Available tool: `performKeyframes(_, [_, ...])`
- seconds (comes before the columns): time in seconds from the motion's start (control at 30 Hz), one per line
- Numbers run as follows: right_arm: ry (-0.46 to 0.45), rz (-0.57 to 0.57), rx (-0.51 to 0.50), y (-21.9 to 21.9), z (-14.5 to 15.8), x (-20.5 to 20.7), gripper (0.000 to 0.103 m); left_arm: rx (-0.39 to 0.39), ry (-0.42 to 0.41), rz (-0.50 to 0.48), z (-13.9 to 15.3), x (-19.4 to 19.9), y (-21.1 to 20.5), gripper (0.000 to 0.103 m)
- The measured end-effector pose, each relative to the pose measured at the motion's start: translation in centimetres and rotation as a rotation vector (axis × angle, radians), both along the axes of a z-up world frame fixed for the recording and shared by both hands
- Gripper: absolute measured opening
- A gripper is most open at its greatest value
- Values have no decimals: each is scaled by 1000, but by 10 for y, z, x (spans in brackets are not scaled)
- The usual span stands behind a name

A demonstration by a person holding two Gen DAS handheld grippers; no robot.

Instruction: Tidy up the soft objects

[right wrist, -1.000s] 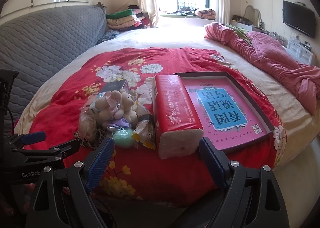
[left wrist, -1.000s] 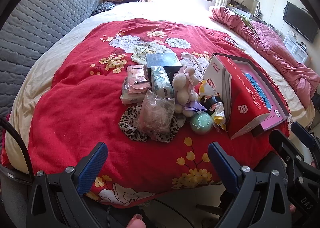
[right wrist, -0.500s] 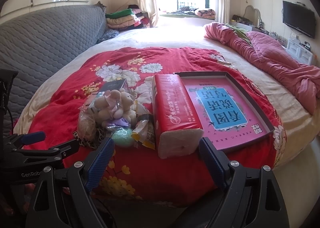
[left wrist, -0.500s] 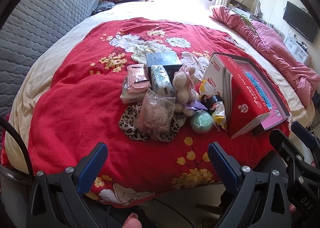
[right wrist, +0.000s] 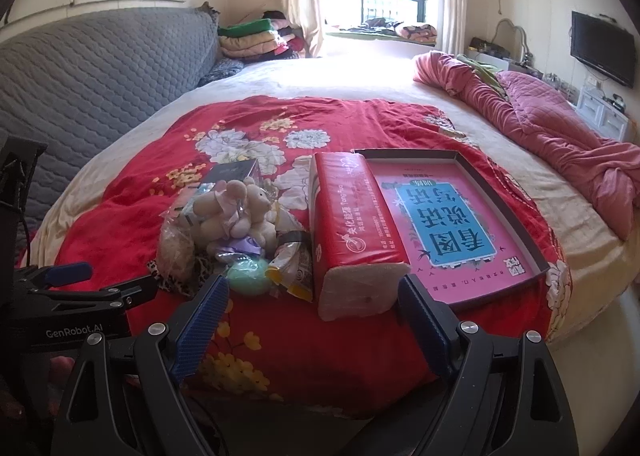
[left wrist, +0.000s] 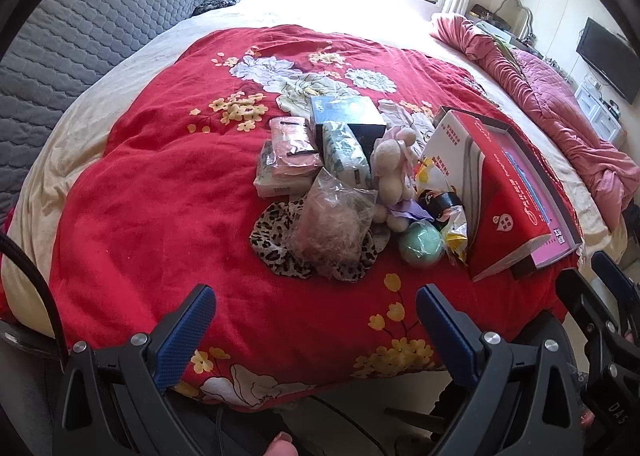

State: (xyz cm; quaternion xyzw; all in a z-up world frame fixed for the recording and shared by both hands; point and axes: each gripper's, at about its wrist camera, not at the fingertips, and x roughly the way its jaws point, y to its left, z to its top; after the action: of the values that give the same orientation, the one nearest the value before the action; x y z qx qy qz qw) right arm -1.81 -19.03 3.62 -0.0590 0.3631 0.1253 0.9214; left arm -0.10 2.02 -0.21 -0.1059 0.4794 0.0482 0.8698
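Note:
A pile of soft items lies on the red floral blanket (left wrist: 160, 184): a plush bunny (left wrist: 394, 168) (right wrist: 240, 212), a green ball (left wrist: 421, 245) (right wrist: 247, 275), a clear bag of fluff (left wrist: 334, 228) on a leopard-print cloth (left wrist: 276, 244), pink and green tissue packs (left wrist: 288, 160), and a red tissue pack (right wrist: 348, 224) (left wrist: 500, 192) leaning against a shallow box with a pink bottom (right wrist: 452, 224). My left gripper (left wrist: 316, 316) is open near the bed's front edge, short of the pile. My right gripper (right wrist: 314, 310) is open just before the red tissue pack.
A dark blue box (left wrist: 346, 112) stands behind the pile. A pink quilt (right wrist: 540, 124) is bunched at the right, a grey padded headboard (right wrist: 100, 68) at the left, folded clothes (right wrist: 252, 36) by the window. A television (right wrist: 602, 46) hangs on the right wall.

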Motion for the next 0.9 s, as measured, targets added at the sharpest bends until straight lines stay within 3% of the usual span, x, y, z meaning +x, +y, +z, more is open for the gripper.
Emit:
performKeyframes(0.23, [-5, 37, -30, 9, -8, 4, 87, -50, 17, 31, -12, 2, 22, 101])
performKeyframes(0.5, [2, 99, -69, 23, -23, 12, 87, -46, 8, 8, -23, 22, 21, 100])
performKeyframes(0.7, [11, 161, -111, 36, -35, 17, 87, -78, 22, -33, -34, 46, 11, 90])
performKeyframes(0.9, [-5, 273, -216, 65, -48, 15, 87, -124, 35, -46, -44, 58, 14, 72])
